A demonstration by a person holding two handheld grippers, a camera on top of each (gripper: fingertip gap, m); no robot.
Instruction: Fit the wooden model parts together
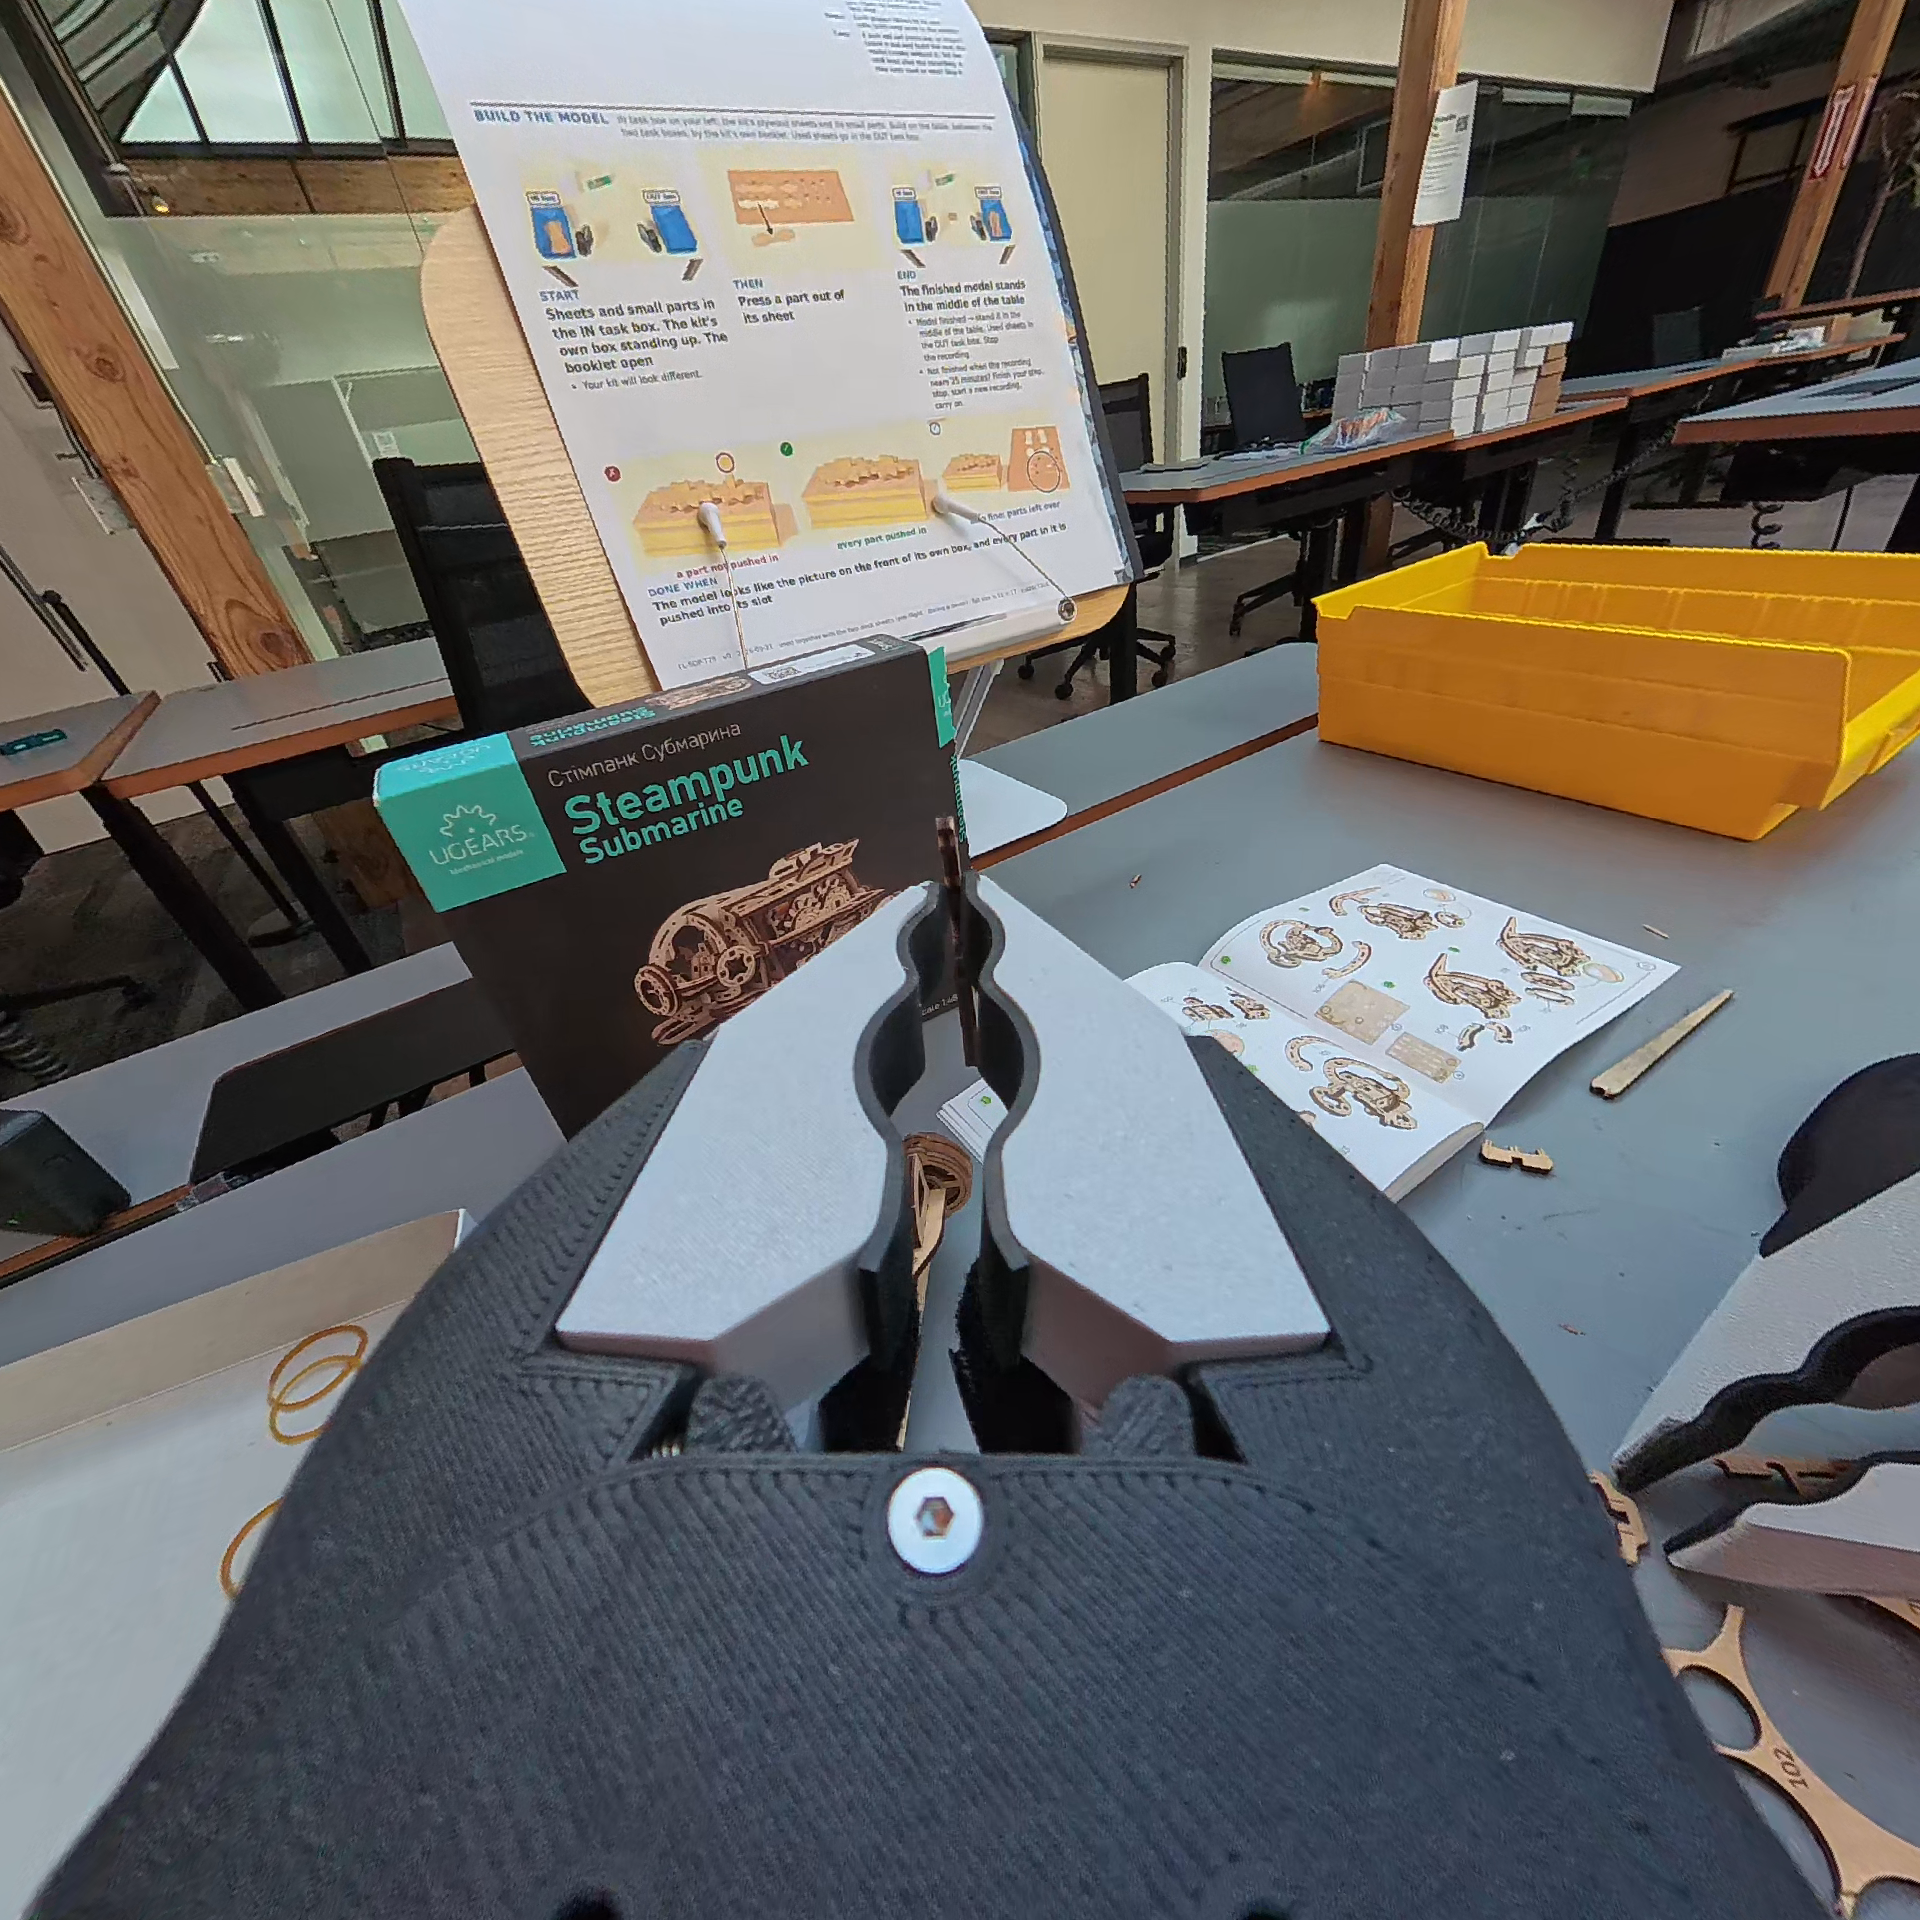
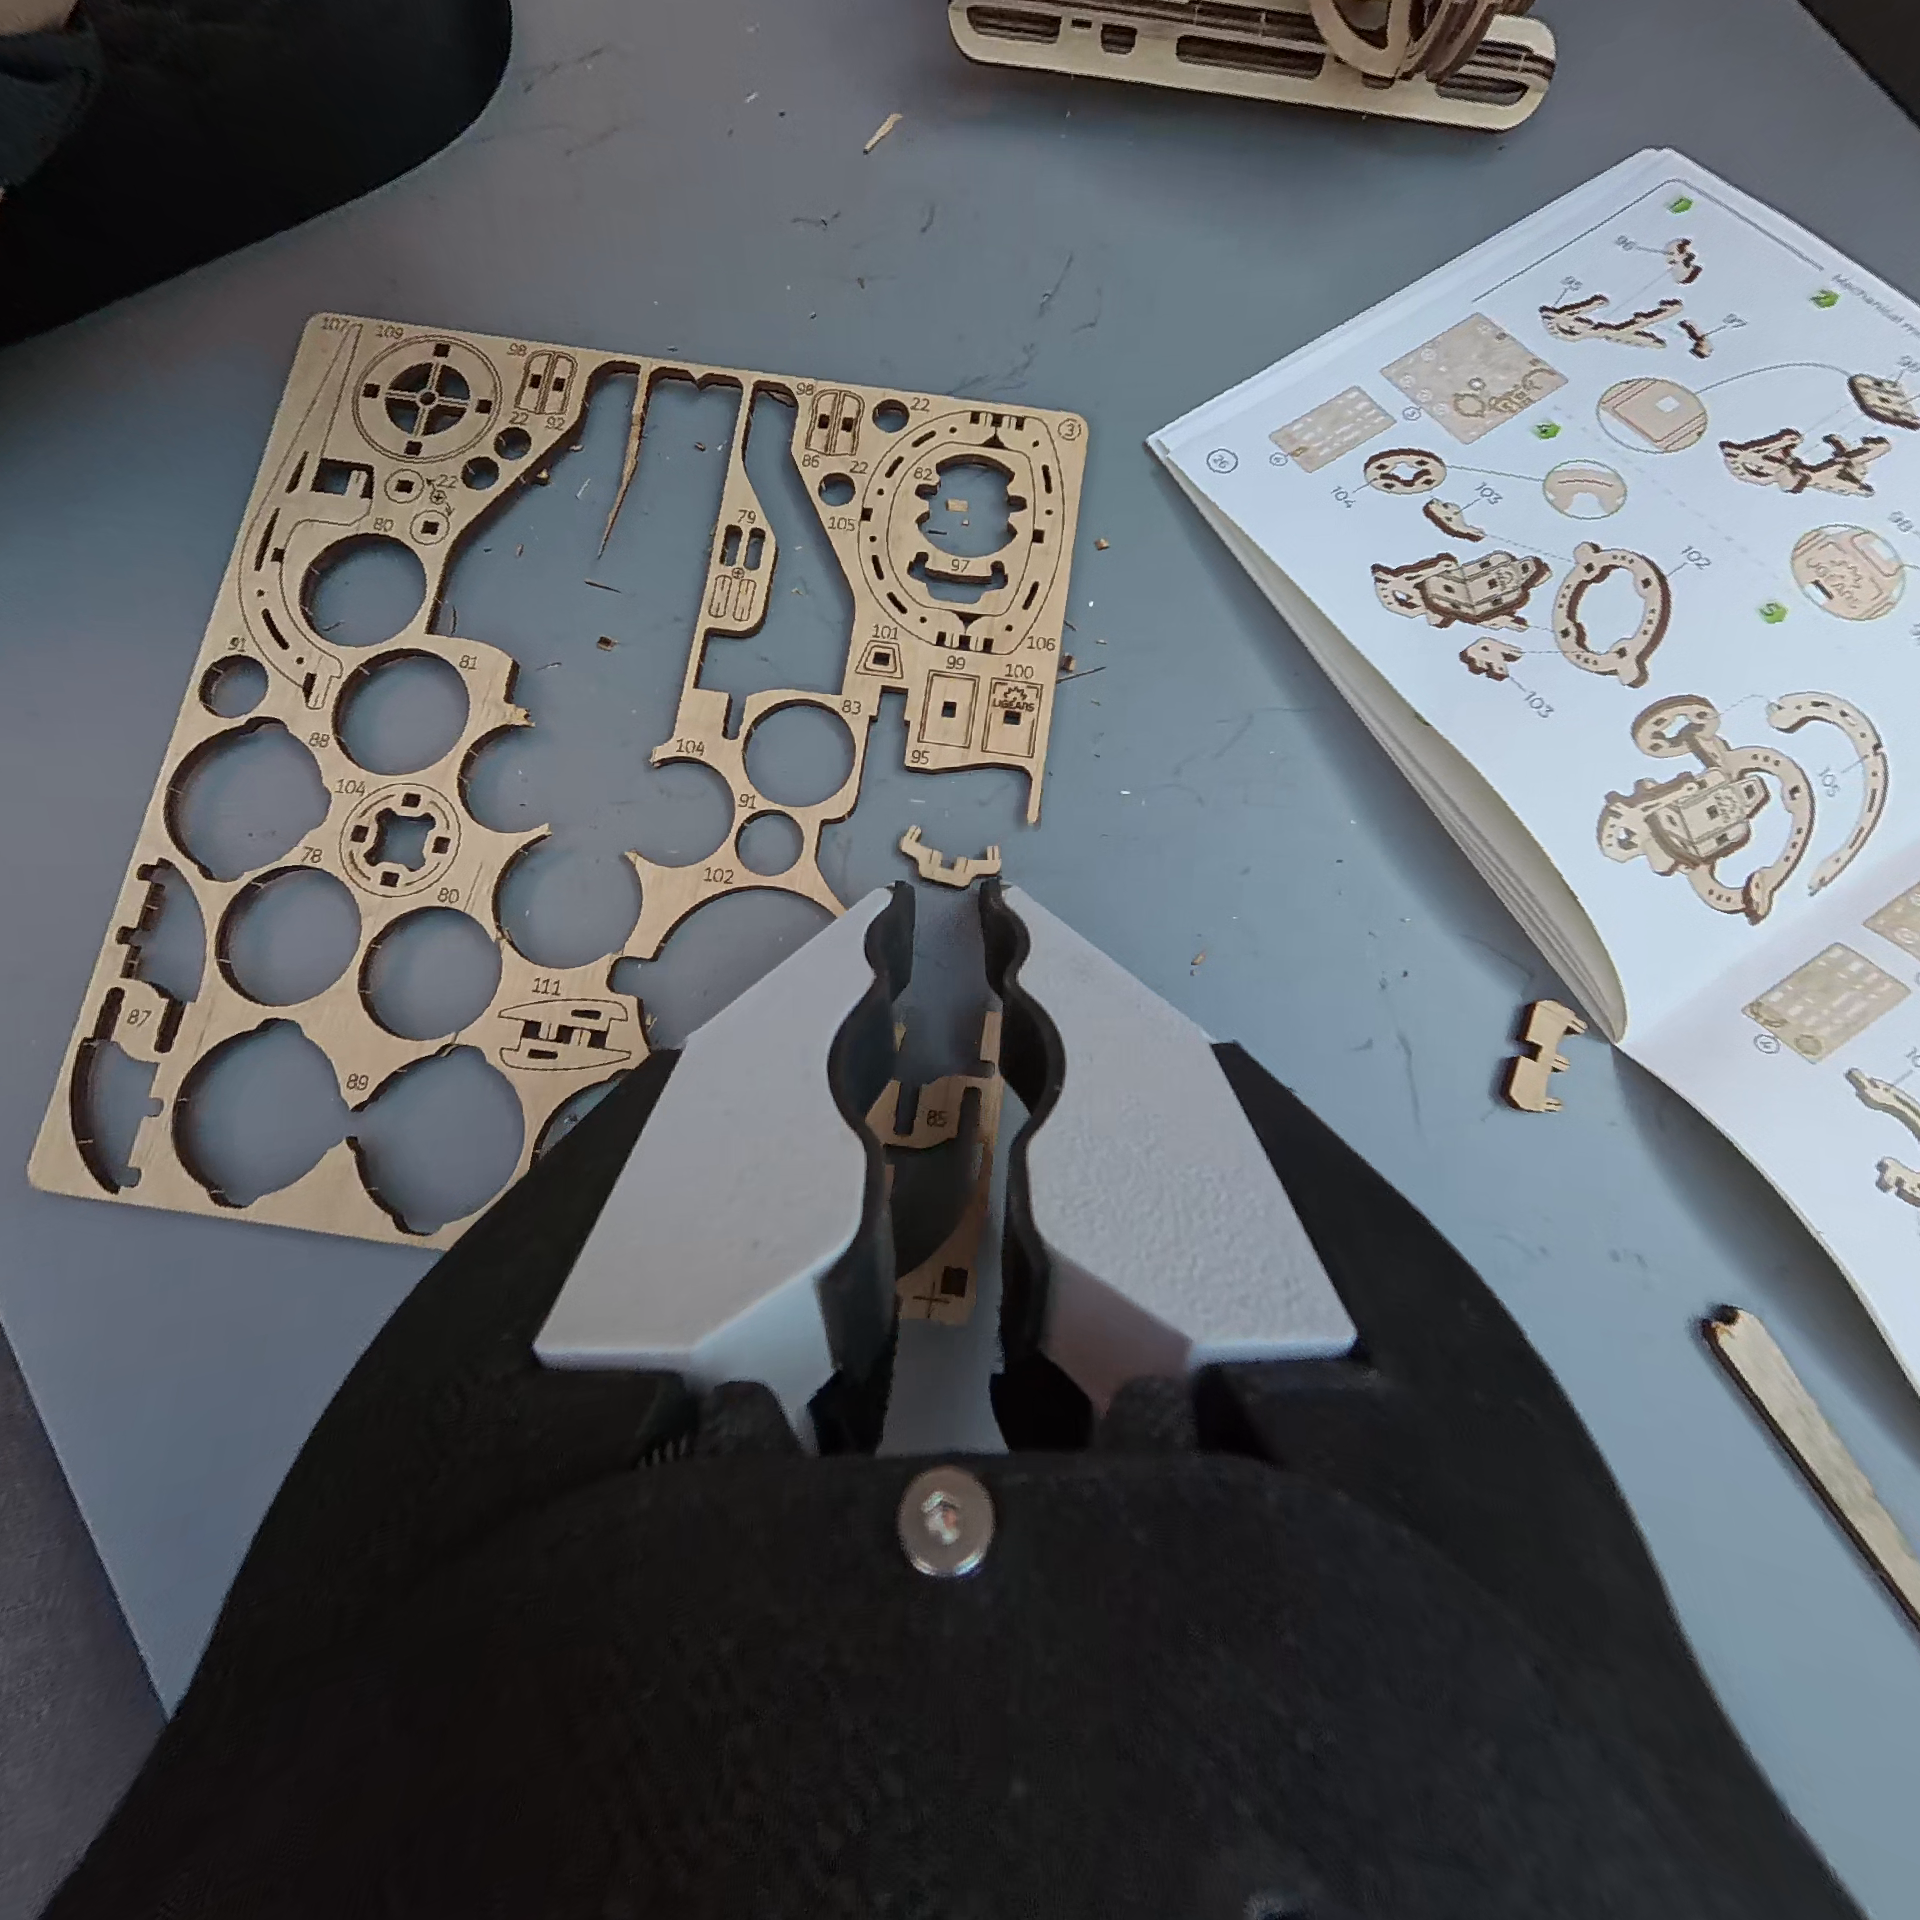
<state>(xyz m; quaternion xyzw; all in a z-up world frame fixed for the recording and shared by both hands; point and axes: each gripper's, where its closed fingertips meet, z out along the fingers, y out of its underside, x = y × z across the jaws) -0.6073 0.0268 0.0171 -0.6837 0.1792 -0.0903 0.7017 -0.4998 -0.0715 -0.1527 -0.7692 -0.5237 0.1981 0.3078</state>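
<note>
Gripping a thin dark wooden piece (image 1: pixel 961 935) edge-on between its closed tips, the left gripper (image 1: pixel 954 904) points at one kit box (image 1: pixel 675 873) standing upright at 12 o'clock on the grey table (image 1: pixel 1351 831). One yellow bin (image 1: pixel 1600 686) sits at 2 o'clock, one open booklet (image 1: pixel 1392 1008) at 3 o'clock, and one instruction sheet (image 1: pixel 790 343) rests on a stand behind the box. Two rubber bands (image 1: pixel 312 1377) lie at 9 o'clock.

In the right wrist view, the right gripper (image 2: pixel 943 894) hovers over the table with its jaws a narrow gap apart, the tips just short of one small pronged wooden part (image 2: pixel 951 860) at 12 o'clock; whether they touch it cannot be told. One punched-out plywood sheet (image 2: pixel 520 748) lies at 10 o'clock, partly under the gripper. One loose notched piece (image 2: pixel 1540 1055) sits at 3 o'clock beside the booklet, one wooden stick (image 2: pixel 1808 1434) at 4 o'clock, and one partly built model (image 2: pixel 1247 52) at 12 o'clock, top edge.
</note>
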